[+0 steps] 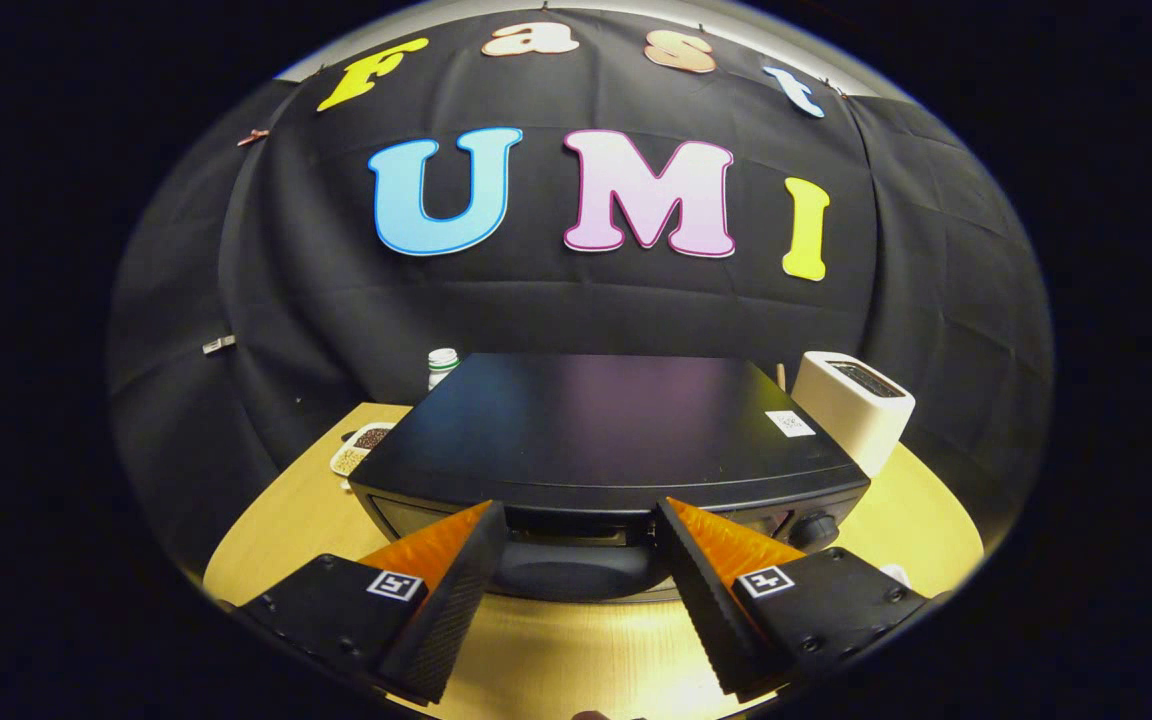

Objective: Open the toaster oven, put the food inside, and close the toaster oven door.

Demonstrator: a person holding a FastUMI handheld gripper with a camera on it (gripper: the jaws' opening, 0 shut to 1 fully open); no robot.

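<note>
The gripper fingers are standing apart and hiding much of the toaster oven door. The oven is covering the lower part of a small bottle and part of a tray behind it.

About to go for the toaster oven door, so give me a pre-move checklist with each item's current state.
1. Gripper open, fingers spread: ok.
2. Nothing held between the fingers: ok.
3. Toaster oven just ahead of the fingers, roughly centred: ok.
4. Door handle in the gap between the fingertips: ok.
5. Door state, shut or ajar: cannot tell from this high angle.
6. Food to load located: cannot tell; a divided tray sits left of the oven, a white toaster to its right.
</note>
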